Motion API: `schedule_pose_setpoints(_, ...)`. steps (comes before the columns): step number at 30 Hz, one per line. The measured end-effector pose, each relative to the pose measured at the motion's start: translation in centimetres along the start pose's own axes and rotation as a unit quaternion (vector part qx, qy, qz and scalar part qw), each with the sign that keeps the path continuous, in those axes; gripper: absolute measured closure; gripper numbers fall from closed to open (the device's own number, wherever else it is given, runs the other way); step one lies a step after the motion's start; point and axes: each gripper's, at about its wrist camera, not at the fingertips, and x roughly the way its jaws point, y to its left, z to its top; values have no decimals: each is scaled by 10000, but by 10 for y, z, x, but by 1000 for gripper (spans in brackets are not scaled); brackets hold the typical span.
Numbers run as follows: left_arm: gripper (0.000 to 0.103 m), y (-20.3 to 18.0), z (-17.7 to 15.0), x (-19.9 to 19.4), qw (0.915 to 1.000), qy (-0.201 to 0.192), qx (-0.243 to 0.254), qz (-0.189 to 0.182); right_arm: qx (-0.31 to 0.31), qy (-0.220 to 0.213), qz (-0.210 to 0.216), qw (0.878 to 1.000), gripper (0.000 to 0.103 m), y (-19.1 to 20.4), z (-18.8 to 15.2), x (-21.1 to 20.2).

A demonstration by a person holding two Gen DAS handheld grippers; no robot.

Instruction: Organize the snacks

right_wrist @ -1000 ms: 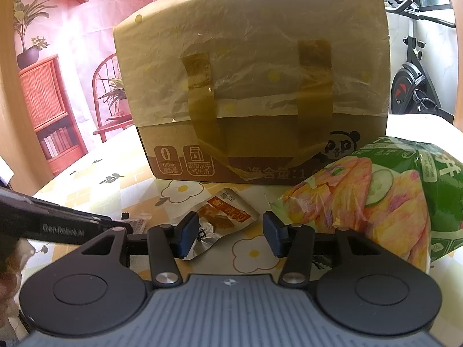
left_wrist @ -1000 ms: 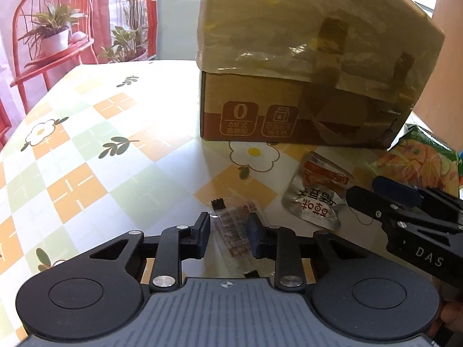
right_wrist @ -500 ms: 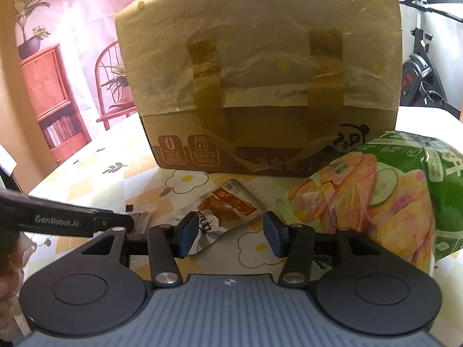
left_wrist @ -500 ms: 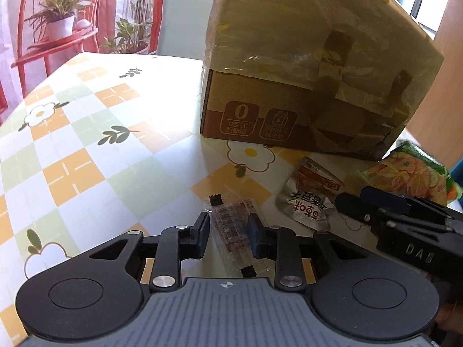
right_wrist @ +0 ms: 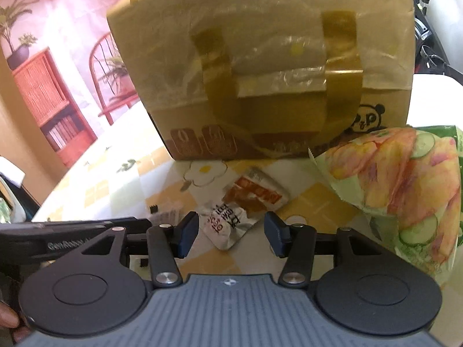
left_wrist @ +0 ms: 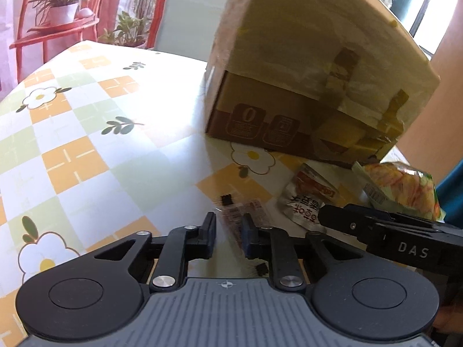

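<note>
while left gripper (left_wrist: 228, 234) just closed onto clear snack packet (left_wrist: 241, 217), right gripper (right_wrist: 231, 232) gapes half-wide around foil pouch (right_wrist: 228, 225).

Both wrist cameras sit low over the desk (left_wrist: 95, 150), angled downward at the cardboard box (right_wrist: 260, 66); both views share the silver packet (left_wrist: 306, 199).

Floral checkered table (left_wrist: 86, 159) under box (left_wrist: 303, 72), snack packets (right_wrist: 246, 202).

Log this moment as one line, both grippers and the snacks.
left gripper: just closed on clear snack packet | right gripper: open over silver sachet | chip bag: untouched
</note>
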Motion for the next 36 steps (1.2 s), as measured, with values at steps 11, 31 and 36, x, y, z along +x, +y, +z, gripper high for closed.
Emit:
schedule_pose_setpoints(11,85,10,3,3,9999,-65,-135,-56,-172,212,-932,9953,51,-3,14,21)
schedule_pose_setpoints(31,85,12,-1,0,9998,-167,-13,-101,-923,90,-1055,9901,27,34,23,58)
schedule_pose_setpoints(36,85,12,-1,-1,9998,-171,-30,-109,-1031,-19,-842,9911,40,30,12,51)
